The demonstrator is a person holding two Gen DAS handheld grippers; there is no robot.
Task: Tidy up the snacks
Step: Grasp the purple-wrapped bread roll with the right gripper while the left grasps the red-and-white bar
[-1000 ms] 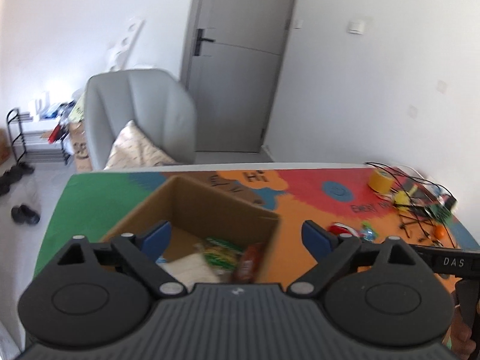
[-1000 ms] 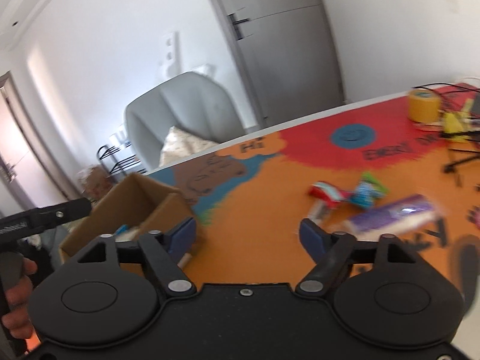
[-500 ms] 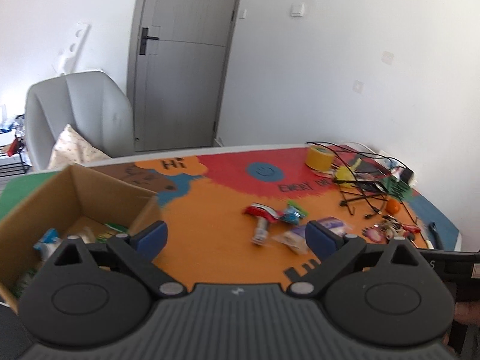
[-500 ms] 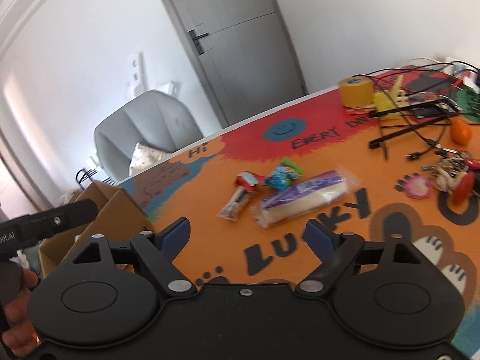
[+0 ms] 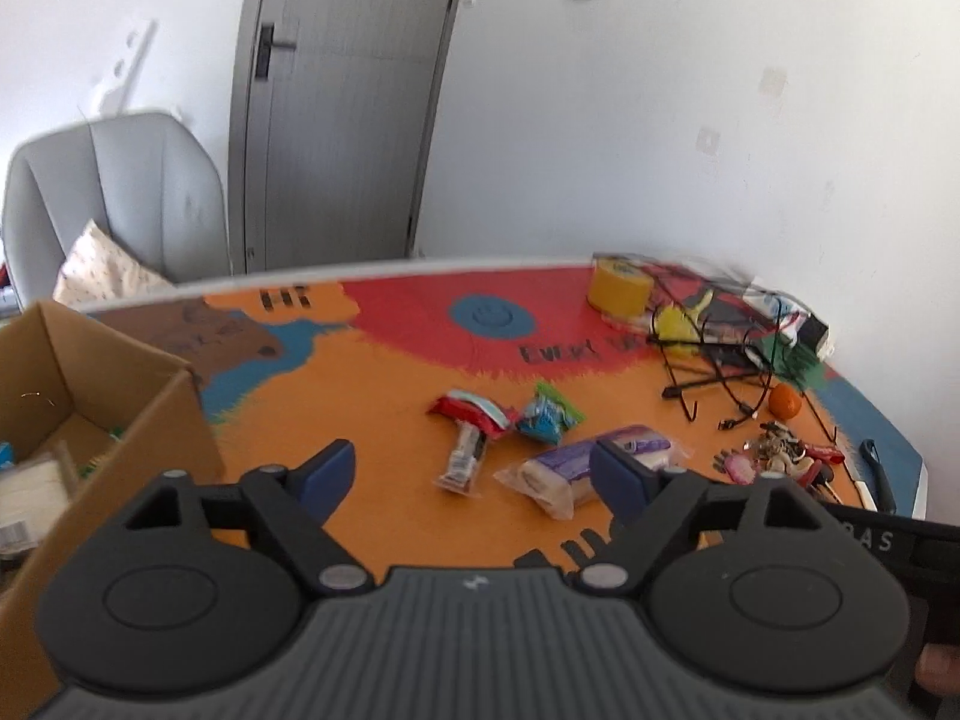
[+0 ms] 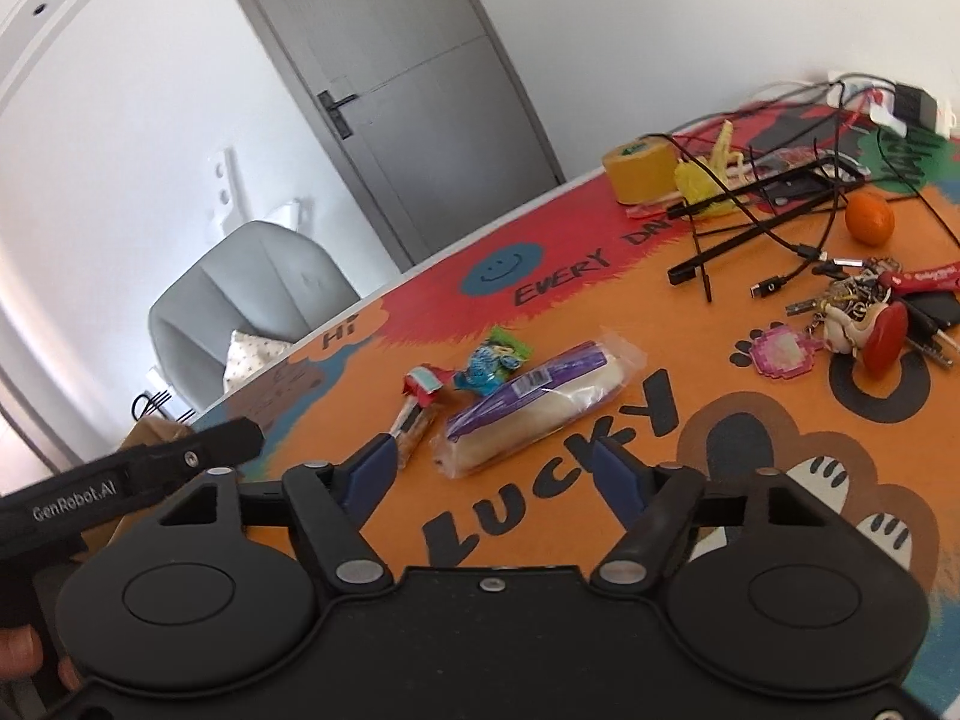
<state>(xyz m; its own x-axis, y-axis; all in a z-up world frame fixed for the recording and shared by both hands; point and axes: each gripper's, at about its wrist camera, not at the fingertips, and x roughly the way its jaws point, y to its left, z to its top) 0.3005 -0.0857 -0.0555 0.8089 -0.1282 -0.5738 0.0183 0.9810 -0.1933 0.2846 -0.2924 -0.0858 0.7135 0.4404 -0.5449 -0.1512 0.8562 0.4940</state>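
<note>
Three loose snacks lie mid-table: a purple-labelled bread pack (image 6: 534, 405) (image 5: 570, 468), a red-and-white wrapped bar (image 6: 417, 405) (image 5: 471, 432) and a small blue-green packet (image 6: 492, 363) (image 5: 549, 417). A cardboard box (image 5: 120, 396) with snacks inside stands at the left. My left gripper (image 5: 474, 474) is open and empty, above the table between box and snacks. My right gripper (image 6: 492, 468) is open and empty, just short of the bread pack.
At the right are a yellow tape roll (image 6: 639, 171), tangled black cables with a stand (image 6: 774, 210), an orange (image 6: 870, 216) and a bunch of keys with charms (image 6: 864, 324). A grey chair (image 5: 114, 198) and a door (image 5: 342, 102) stand behind the table.
Both grippers have swung from the box toward the loose snacks on the right. The right gripper has come closer to the bread pack. Both stayed open.
</note>
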